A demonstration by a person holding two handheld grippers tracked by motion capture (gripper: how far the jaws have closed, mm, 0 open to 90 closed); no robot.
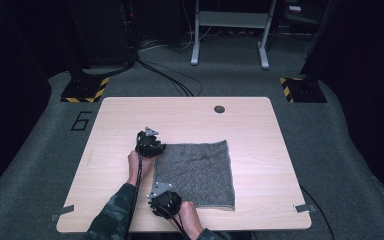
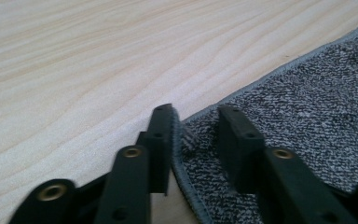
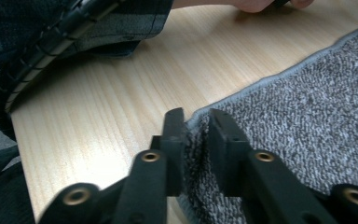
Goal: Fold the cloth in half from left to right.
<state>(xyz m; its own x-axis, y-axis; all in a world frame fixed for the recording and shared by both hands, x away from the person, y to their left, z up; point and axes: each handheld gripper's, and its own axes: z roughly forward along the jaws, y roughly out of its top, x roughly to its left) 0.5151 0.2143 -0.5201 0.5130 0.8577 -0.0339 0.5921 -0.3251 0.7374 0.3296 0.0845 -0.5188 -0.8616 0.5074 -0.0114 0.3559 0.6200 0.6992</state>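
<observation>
Grippers, left (image 1: 150, 145) and right (image 1: 166, 201), we pinched narrowly on the grey towel's (image 1: 196, 172) left corners, needing equal bites before lifting together.

Right gripper (image 3: 195, 122) fingers pinched on grey cloth (image 3: 307, 112) corner, wooden table (image 3: 121, 93) beneath

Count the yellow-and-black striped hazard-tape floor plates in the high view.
2. One yellow-and-black striped floor plate sits beyond the far-left corner of the light wooden table; the other striped plate sits beyond its far-right corner. Dark surroundings may hide more.
</observation>
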